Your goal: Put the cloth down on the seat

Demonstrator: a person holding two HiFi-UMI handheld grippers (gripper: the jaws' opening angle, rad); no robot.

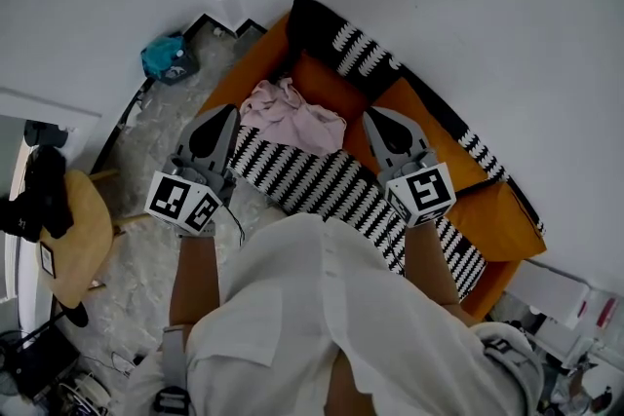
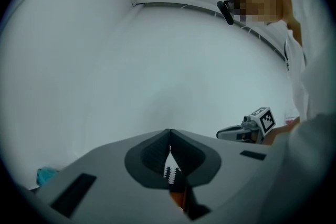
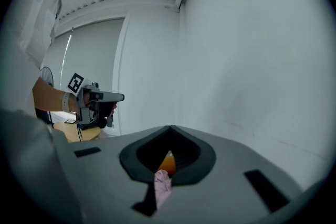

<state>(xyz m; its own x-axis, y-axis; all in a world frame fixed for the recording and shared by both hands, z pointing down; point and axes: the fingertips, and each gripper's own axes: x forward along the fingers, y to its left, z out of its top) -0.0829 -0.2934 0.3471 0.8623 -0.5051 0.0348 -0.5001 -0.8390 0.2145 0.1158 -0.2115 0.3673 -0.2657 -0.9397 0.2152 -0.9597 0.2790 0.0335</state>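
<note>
The left tool (image 1: 230, 112) is hovering with its jaws pressed together and nothing visibly pinched. The right tool (image 1: 370, 117) is matching it, jaws closed tip to tip and carrying nothing I can make out. Both are hanging above the striped throw (image 1: 312, 175) that is draping the front of the sofa. Just beyond, between the two tools, the pink cloth (image 1: 292, 117) is lying bunched on the orange seat (image 1: 327, 81), so the put-down is looking done. Finishing well, I'd say, is coming down to drawing both tools up and back cleanly, keeping the closed tips off the folds so nothing is snagging and dragging the cloth toward the edge.
</note>
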